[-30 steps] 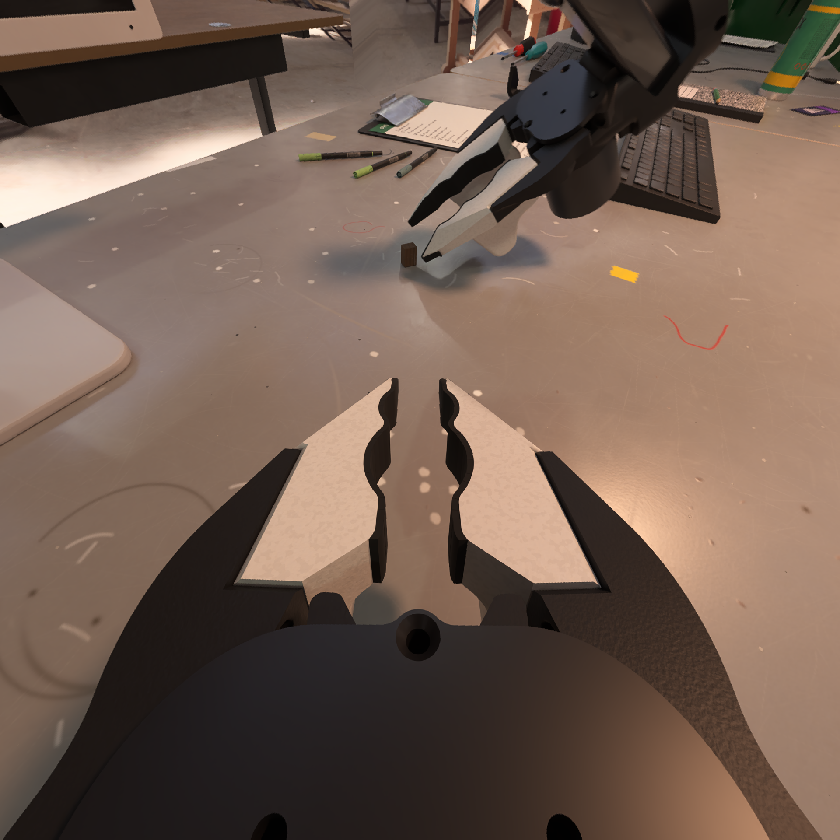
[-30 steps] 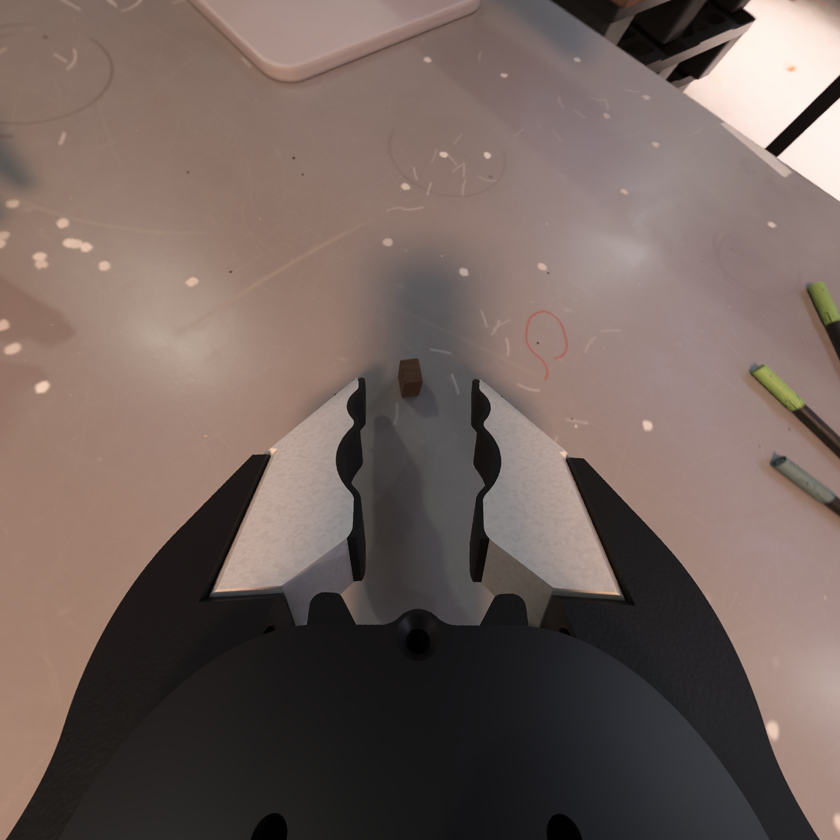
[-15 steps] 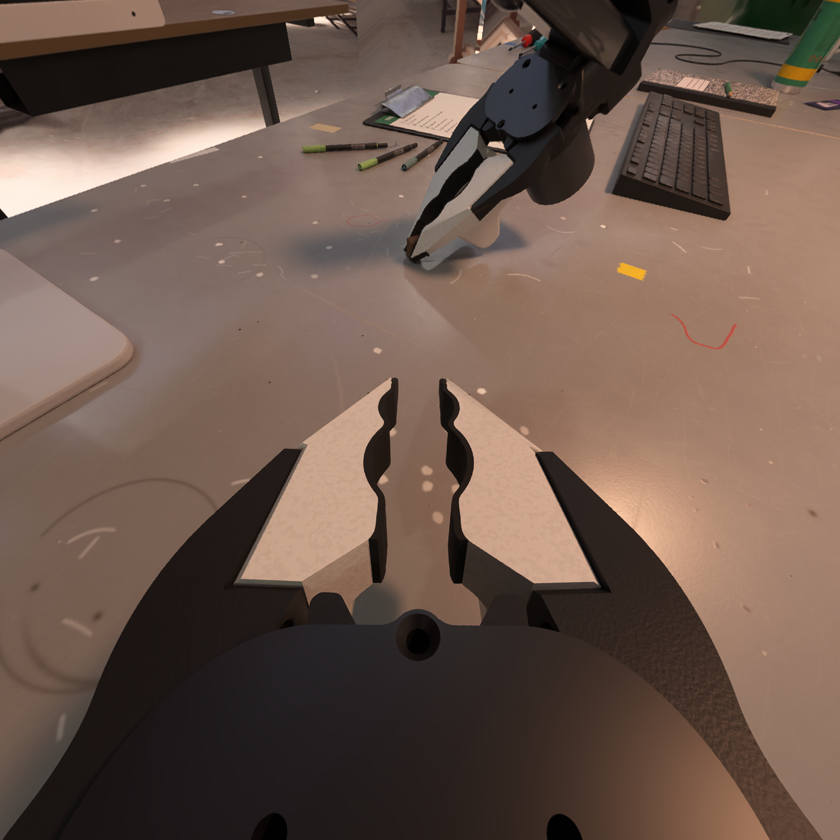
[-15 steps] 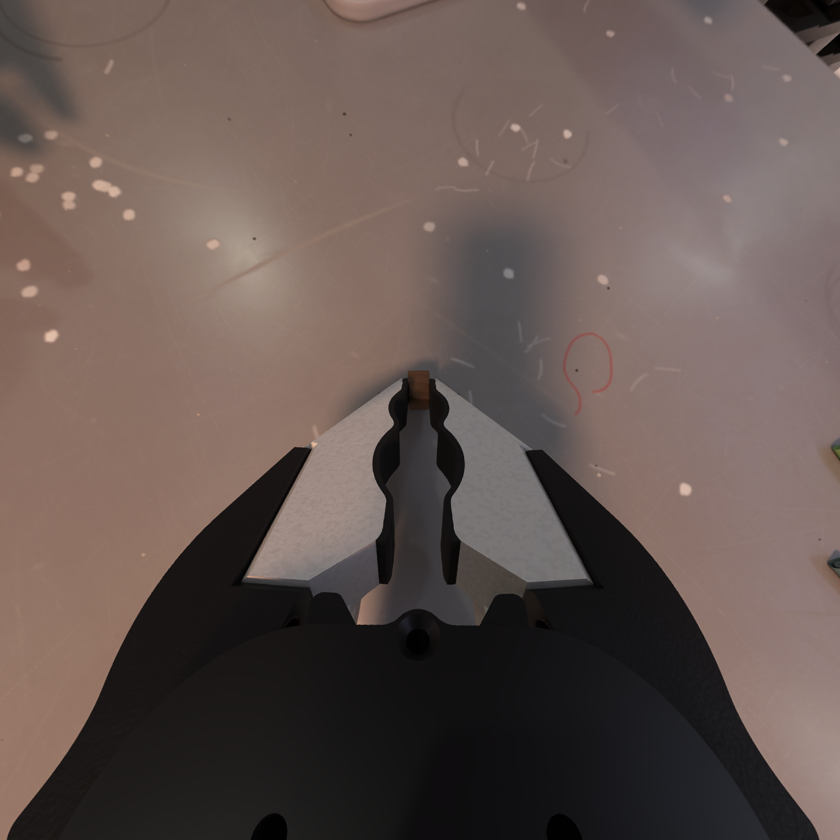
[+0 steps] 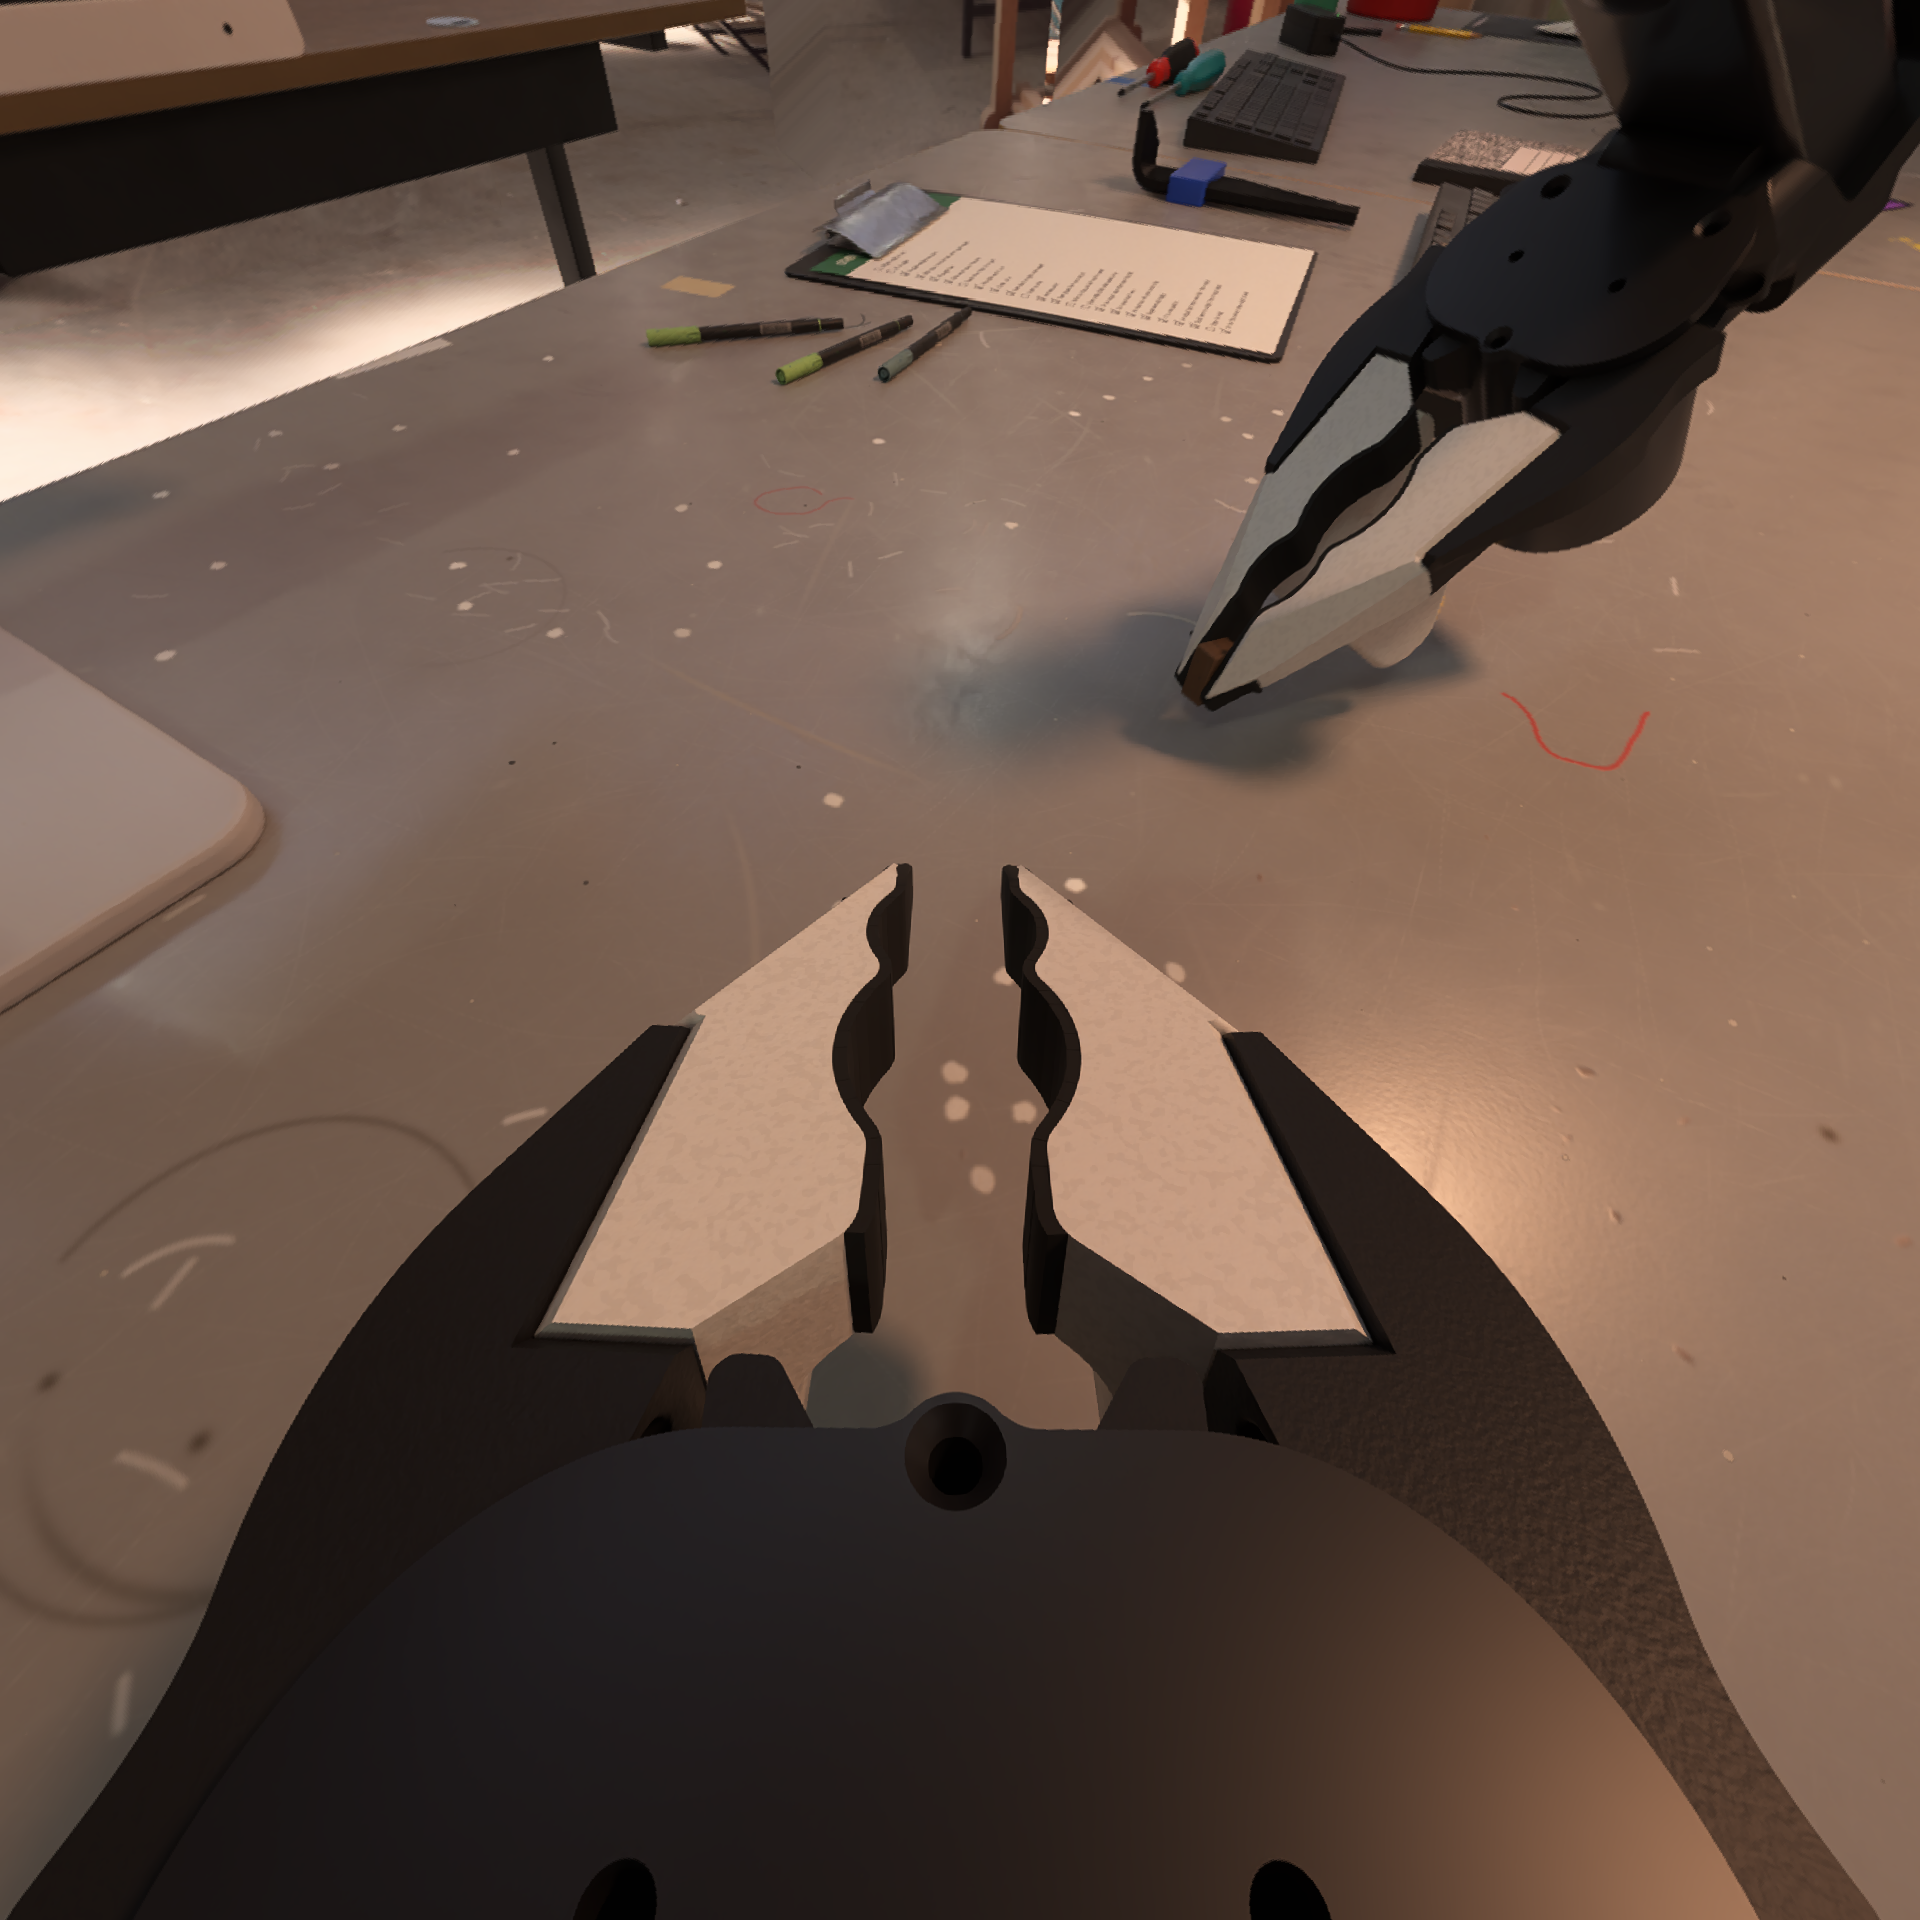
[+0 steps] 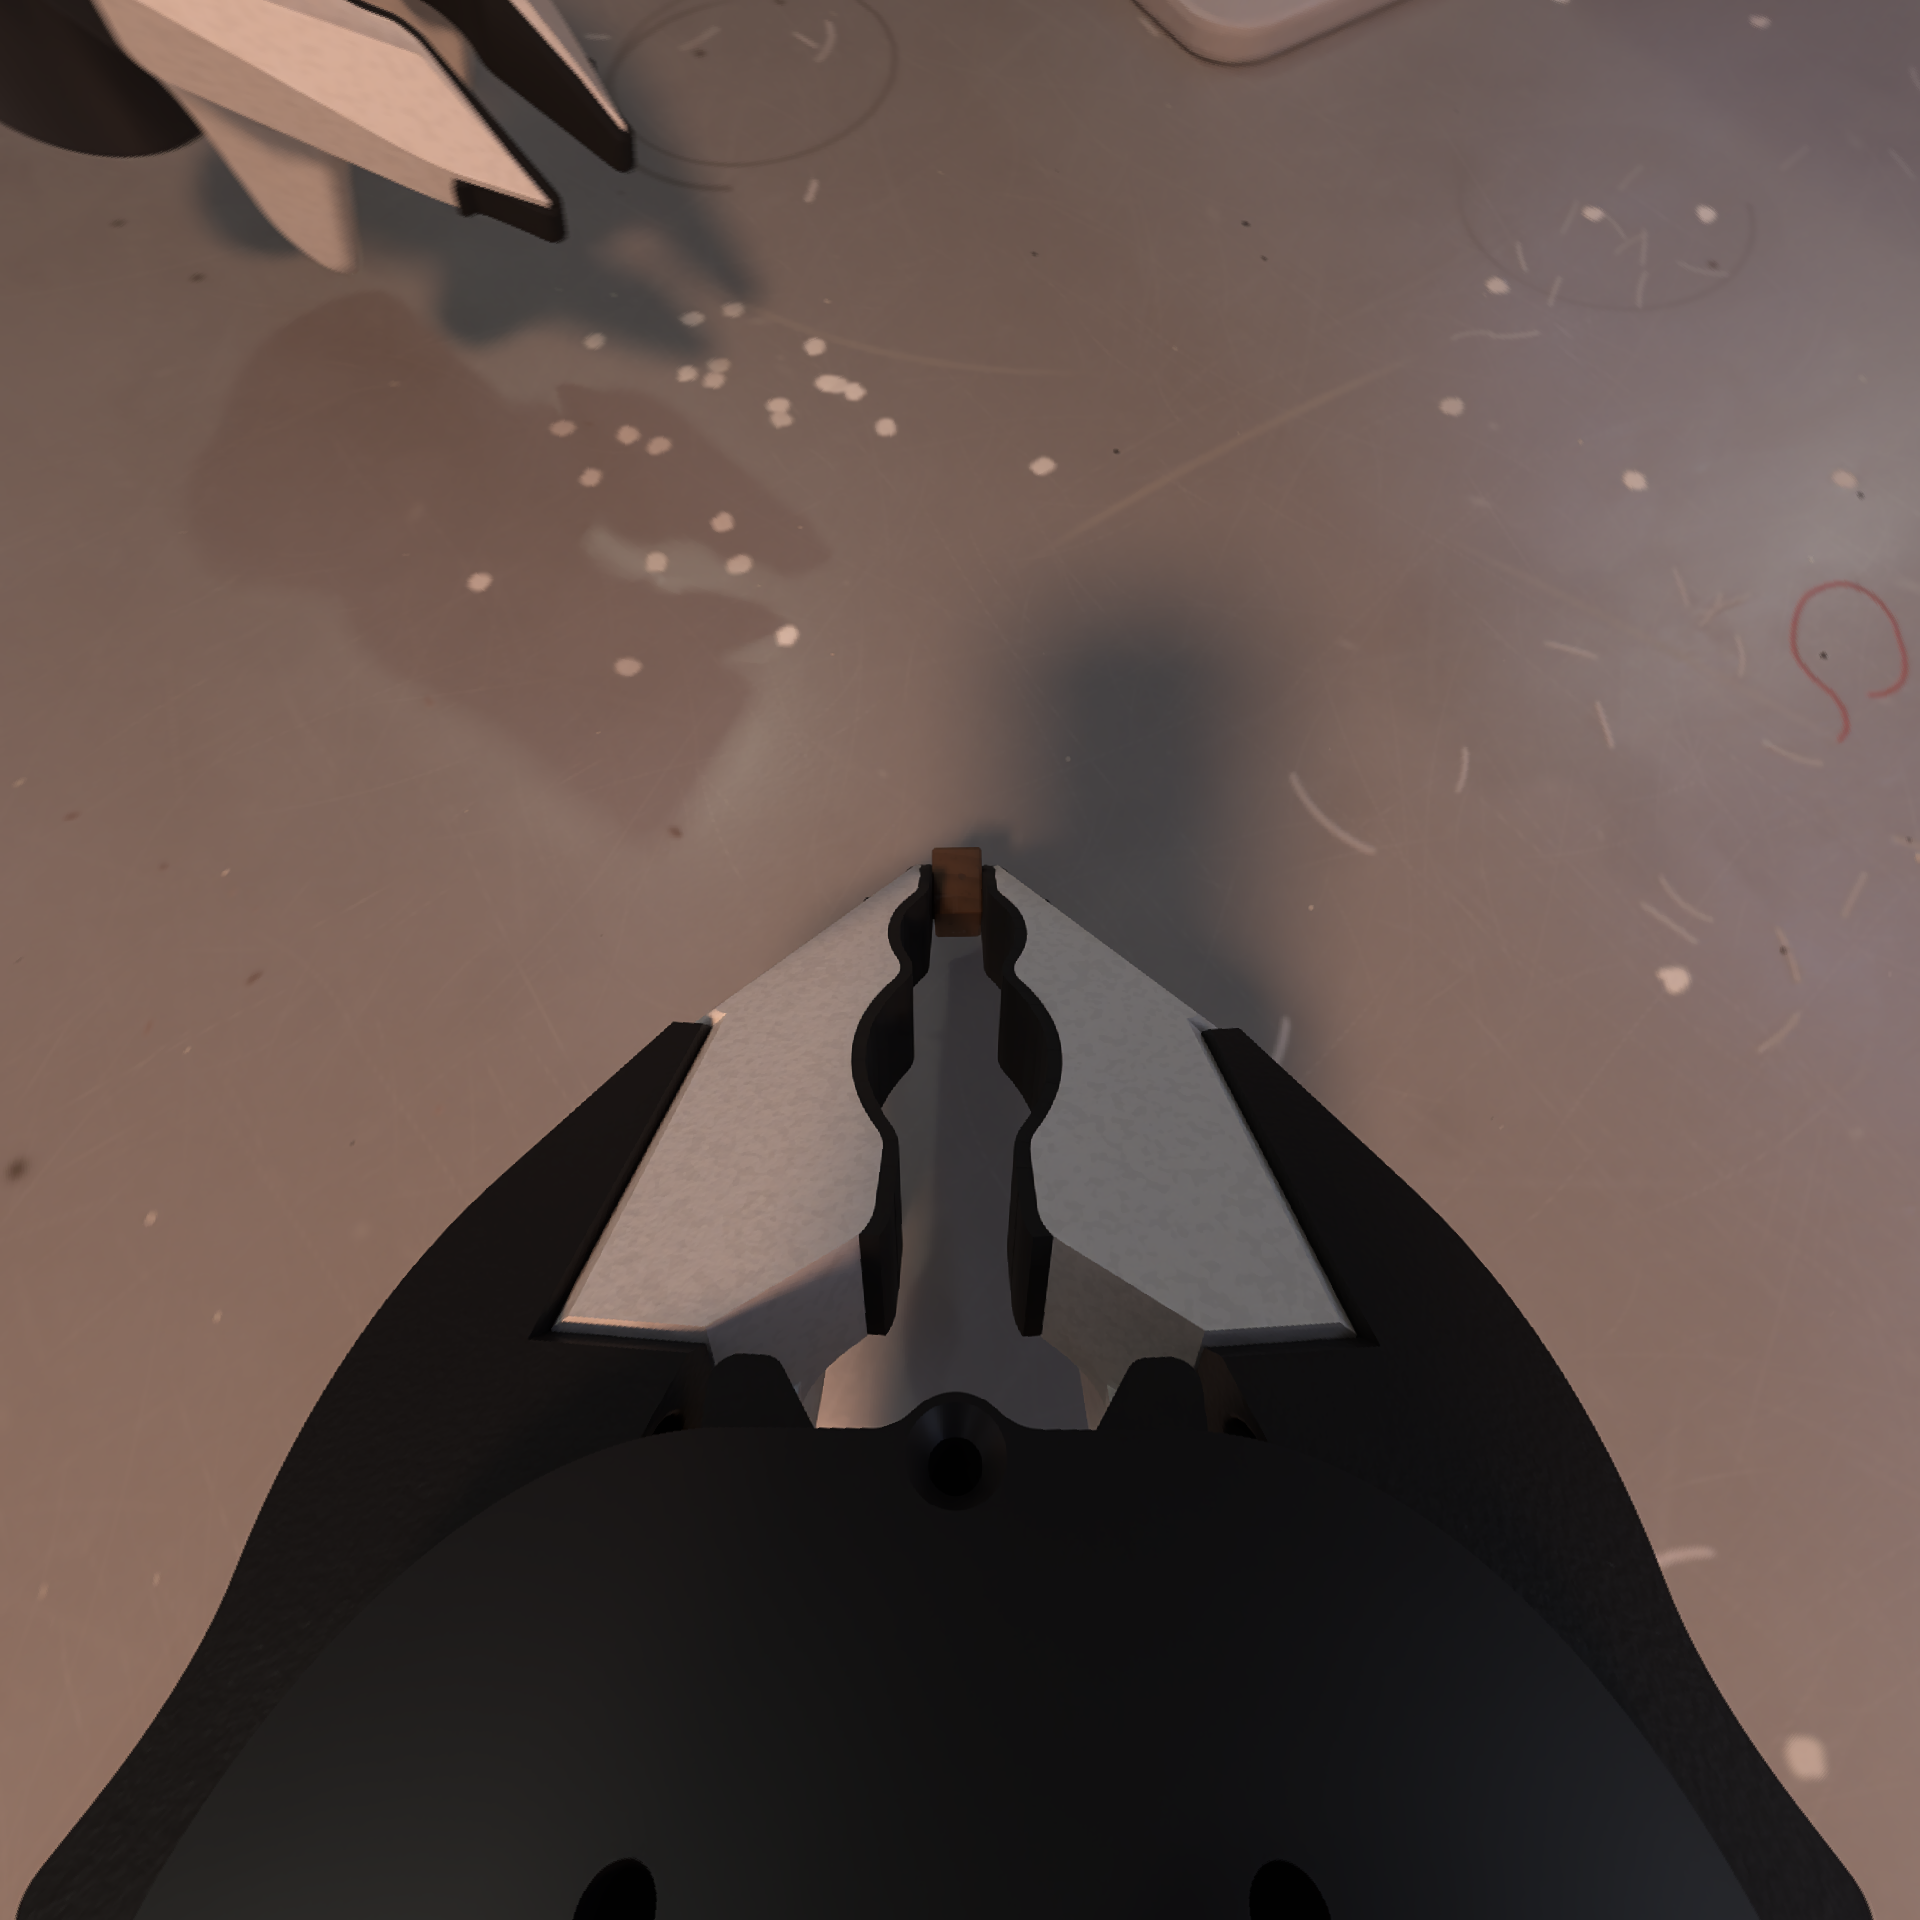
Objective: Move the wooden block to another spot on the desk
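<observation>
The small brown wooden block (image 6: 957, 891) is pinched between the fingertips of my right gripper (image 6: 957, 883), which is shut on it. In the left wrist view the right gripper (image 5: 1210, 681) points down to the desk at the right, with the block (image 5: 1208, 659) at its tips just above or on the surface. My left gripper (image 5: 956, 883) is open and empty, low over the desk, nearer than the block. It also shows in the right wrist view (image 6: 582, 187) at the top left.
A clipboard with paper (image 5: 1070, 275) and three pens (image 5: 831, 348) lie at the back. A beige pad (image 5: 114, 831) lies at the left. A black keyboard (image 5: 1262, 104) and tools are farther back. Red scribbles (image 5: 1574, 738) mark the grey desk (image 5: 623, 727).
My right gripper closed on the block, then carried it to the right across the desk, away from the red loop mark. The left gripper stays open.
</observation>
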Controlling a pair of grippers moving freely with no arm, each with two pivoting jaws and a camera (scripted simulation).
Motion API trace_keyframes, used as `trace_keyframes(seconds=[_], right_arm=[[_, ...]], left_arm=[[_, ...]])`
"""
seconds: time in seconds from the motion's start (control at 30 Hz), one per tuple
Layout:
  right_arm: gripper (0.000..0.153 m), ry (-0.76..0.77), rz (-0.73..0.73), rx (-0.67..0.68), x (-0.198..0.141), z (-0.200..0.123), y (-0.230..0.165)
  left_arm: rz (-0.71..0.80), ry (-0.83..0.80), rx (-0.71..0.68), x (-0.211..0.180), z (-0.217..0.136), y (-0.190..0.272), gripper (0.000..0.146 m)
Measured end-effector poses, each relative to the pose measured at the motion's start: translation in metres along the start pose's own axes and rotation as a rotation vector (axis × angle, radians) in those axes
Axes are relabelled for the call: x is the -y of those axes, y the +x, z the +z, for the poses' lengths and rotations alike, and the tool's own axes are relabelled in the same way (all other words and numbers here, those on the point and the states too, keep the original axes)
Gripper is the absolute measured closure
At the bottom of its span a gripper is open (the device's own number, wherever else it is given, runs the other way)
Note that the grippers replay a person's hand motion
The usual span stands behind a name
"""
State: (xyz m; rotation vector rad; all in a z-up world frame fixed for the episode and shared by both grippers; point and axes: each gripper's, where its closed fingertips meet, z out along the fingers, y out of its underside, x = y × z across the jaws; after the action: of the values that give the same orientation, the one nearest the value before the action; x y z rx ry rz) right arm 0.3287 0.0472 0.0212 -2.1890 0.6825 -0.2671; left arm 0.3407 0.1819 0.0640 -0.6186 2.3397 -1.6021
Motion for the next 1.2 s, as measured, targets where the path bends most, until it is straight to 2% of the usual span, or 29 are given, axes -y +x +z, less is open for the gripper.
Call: trace_keyframes(seconds=[0.17, 0.37, 0.4, 0.43, 0.5, 0.6, 0.73, 0.9, 1.1, 1.2], right_arm=[[0.145, -0.036, 0.025, -0.099, -0.007, 0.009, 0.006], [0.145, -0.027, 0.027, -0.133, -0.006, 0.008, 0.01], [0.144, -0.008, 0.037, -0.134, -0.003, 0.007, 0.011], [0.134, 0.024, 0.05, -0.141, 0.002, 0.003, 0.014], [0.121, 0.101, 0.097, -0.215, 0.016, -0.006, 0.035], [0.122, 0.163, 0.23, -0.417, 0.028, -0.018, 0.091], [0.121, 0.084, 0.326, -0.561, 0.019, -0.009, 0.145], [0.121, -0.025, 0.308, -0.569, 0.008, 0.007, 0.16], [0.121, -0.051, 0.322, -0.535, 0.003, 0.014, 0.157], [0.129, -0.048, 0.33, -0.518, 0.004, 0.015, 0.157]], left_arm=[[0.027, 0.01, -0.007, 0.001, -0.001, 0.004, 0.129], [0.045, 0.023, 0.01, 0.003, -0.002, 0.004, 0.13], [0.047, 0.024, 0.011, 0.003, -0.002, 0.004, 0.13], [0.049, 0.025, 0.012, 0.003, -0.003, 0.004, 0.13], [0.049, 0.026, 0.013, 0.003, -0.003, 0.004, 0.131], [0.047, 0.026, 0.01, 0.003, -0.003, 0.004, 0.131], [0.043, 0.031, 0.008, 0.004, -0.003, 0.004, 0.131], [0.032, 0.039, 0.015, 0.004, -0.004, 0.002, 0.131], [0.023, 0.046, 0.015, 0.005, -0.005, 0.001, 0.131], [0.02, 0.045, 0.014, 0.005, -0.005, 0.001, 0.131]])
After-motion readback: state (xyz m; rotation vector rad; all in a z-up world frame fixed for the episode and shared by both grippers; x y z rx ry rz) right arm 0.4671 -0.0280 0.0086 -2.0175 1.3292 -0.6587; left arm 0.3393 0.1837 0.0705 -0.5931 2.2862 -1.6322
